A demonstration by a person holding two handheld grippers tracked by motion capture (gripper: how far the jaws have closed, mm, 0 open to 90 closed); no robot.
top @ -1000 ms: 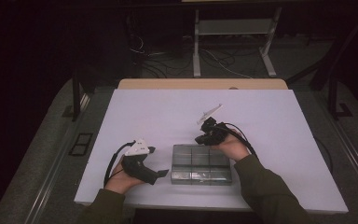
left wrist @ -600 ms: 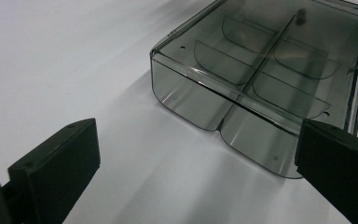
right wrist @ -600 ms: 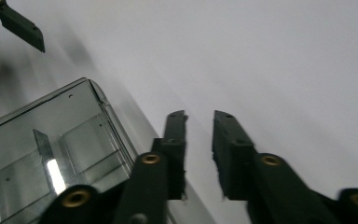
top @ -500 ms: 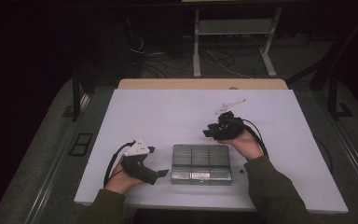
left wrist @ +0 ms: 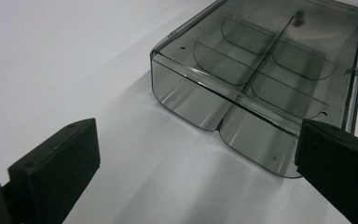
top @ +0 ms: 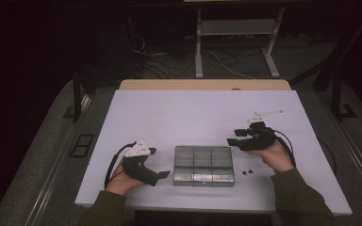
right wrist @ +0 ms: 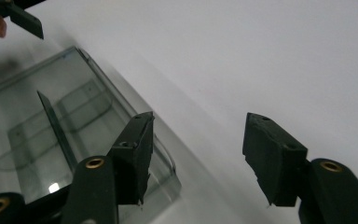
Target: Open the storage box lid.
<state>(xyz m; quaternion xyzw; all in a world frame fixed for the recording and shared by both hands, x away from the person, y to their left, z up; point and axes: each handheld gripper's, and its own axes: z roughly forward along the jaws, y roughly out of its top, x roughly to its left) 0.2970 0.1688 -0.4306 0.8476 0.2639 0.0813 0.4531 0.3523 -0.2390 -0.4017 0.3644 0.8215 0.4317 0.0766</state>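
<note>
The right gripper (top: 232,141), jaws just opened and empty, hangs right of the box (top: 202,165). The left gripper (top: 162,176) waits wide open; next probably comes picking up the small pieces (top: 248,172).

Those two little dark bits (top: 248,172) on the bench (top: 179,117), just right of the clear box (top: 203,165) in the high view, are way too small to tell what they are. In the left gripper view the box's far right corner runs off the picture's edge, and the tiny dark thing (left wrist: 299,17) in its far compartment is too blurry to identify. In the right gripper view the box (right wrist: 51,135) is cut off at the left and bottom edges, partly hidden behind one jaw, and the other gripper (right wrist: 14,16) is clipped at the top-left corner.
</note>
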